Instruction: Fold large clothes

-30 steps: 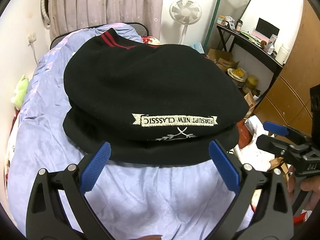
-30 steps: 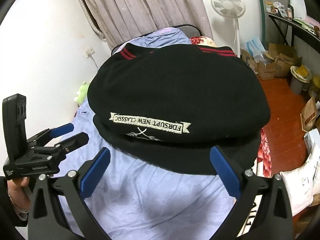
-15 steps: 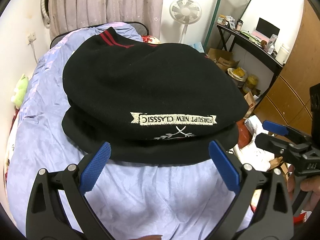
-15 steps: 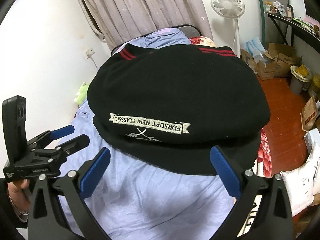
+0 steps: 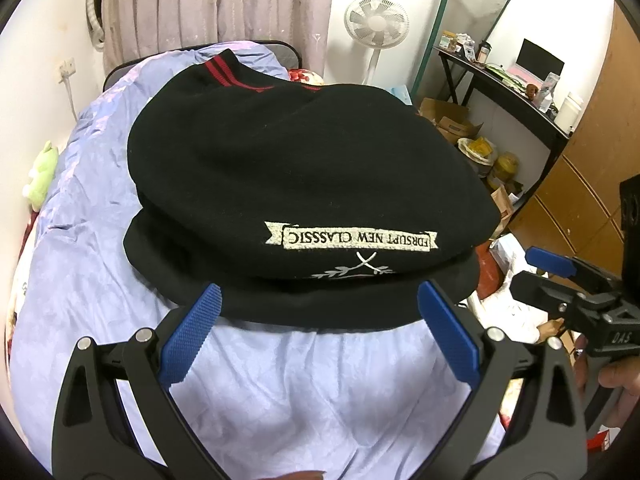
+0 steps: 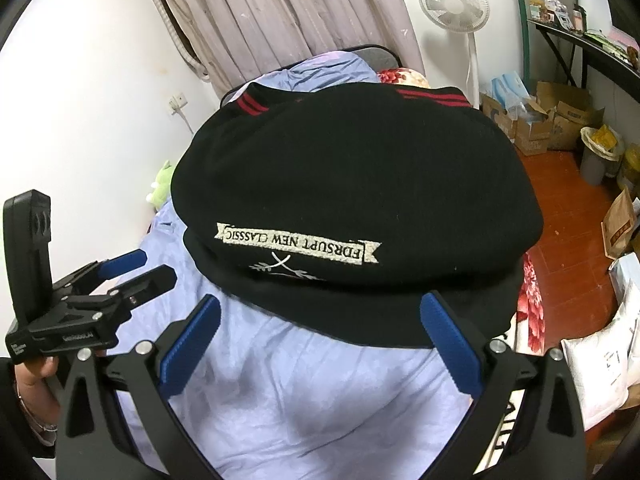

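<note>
A black sweater [image 5: 304,168] lies folded on the bed, with a white "FDRSUPT NEW CLASSIC" banner print [image 5: 352,238] facing me and red stripes [image 5: 224,70] at its far edge. It also shows in the right wrist view [image 6: 360,184]. My left gripper [image 5: 320,332] is open and empty, just short of the sweater's near edge. My right gripper [image 6: 320,340] is open and empty, also just short of the near edge. Each gripper shows in the other's view, the right one [image 5: 560,276] and the left one [image 6: 132,272].
The bed has a lilac sheet [image 5: 280,392]. A green plush toy [image 5: 42,172] lies by the left wall. A standing fan [image 5: 376,24], cardboard boxes [image 6: 560,120], a desk [image 5: 500,76] and bags [image 6: 608,368] on the red floor stand to the right.
Both grippers have barely shifted. The sweater lies as before.
</note>
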`<move>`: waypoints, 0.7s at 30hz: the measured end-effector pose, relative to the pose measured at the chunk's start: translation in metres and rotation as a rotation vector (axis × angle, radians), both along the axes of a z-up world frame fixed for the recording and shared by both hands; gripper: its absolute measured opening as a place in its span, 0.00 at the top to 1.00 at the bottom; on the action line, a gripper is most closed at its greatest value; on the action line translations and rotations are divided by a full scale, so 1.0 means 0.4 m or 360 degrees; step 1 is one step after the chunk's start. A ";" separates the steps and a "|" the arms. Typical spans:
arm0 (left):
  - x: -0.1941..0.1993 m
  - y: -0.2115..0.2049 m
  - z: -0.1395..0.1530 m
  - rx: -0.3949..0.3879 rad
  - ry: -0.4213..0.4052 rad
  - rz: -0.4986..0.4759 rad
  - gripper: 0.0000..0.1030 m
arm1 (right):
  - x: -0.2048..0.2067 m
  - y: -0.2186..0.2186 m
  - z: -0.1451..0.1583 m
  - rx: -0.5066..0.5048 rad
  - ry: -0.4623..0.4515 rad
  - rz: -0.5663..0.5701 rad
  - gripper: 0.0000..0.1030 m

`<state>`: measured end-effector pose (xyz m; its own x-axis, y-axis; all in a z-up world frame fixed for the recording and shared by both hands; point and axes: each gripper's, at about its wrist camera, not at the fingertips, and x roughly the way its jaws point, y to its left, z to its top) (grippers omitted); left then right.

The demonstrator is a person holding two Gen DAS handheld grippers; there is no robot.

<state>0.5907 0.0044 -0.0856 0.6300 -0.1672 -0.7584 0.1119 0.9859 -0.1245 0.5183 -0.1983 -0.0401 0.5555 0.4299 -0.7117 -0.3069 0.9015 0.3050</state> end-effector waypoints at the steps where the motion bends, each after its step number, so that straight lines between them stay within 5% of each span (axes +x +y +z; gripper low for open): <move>1: 0.001 0.000 0.000 0.0001 0.0002 0.0002 0.06 | 0.001 -0.001 0.000 0.0001 0.0001 0.0001 0.05; 11: 0.002 -0.015 -0.011 -0.0044 0.0061 -0.0072 0.06 | -0.005 -0.004 -0.002 0.0019 0.0005 -0.0031 0.05; 21: 0.008 -0.017 0.016 0.0030 0.0023 0.0011 0.06 | -0.009 -0.020 0.005 0.0035 -0.0003 -0.0056 0.05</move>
